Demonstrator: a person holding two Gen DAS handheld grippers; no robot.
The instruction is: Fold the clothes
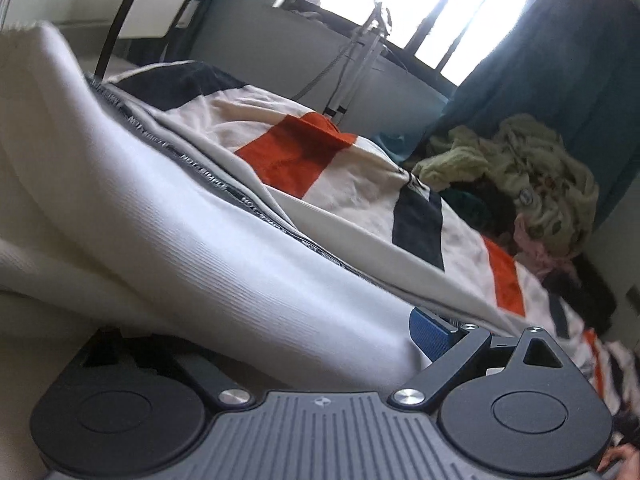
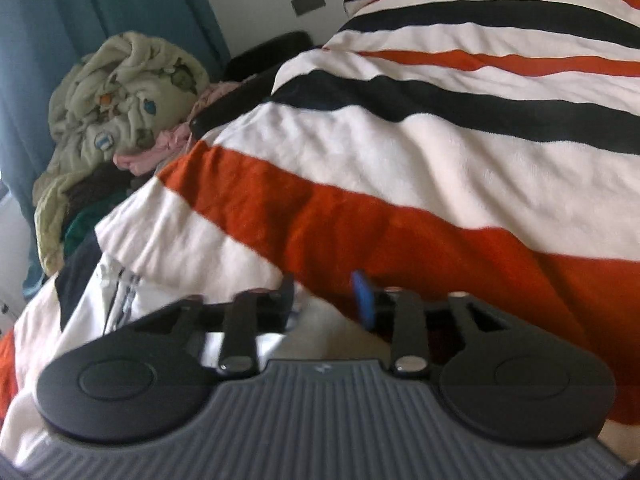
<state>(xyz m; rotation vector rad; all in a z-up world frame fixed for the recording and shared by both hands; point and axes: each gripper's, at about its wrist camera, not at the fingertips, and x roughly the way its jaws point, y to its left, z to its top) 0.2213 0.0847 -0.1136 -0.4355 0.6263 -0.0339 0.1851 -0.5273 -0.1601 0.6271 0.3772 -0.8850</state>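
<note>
A: Where's the garment?

B: In the left wrist view, a white ribbed garment [image 1: 168,232] lies as a long fold, its axis running from ten o'clock down to four o'clock, over the striped bedspread [image 1: 352,184]. A dark printed band [image 1: 240,196] runs along its upper edge.

A: And the left claw [image 1: 320,344]?

B: The cloth drapes across it and hides the left finger. Only the blue pad [image 1: 430,334] of the other finger shows, so I cannot tell its state.

A: The right claw [image 2: 326,300]?

B: Jaws apart, hovering low over the bedspread's orange stripe [image 2: 400,232]. At nine o'clock sits a heap of clothes [image 2: 120,92] against a teal curtain [image 2: 100,0].
</note>
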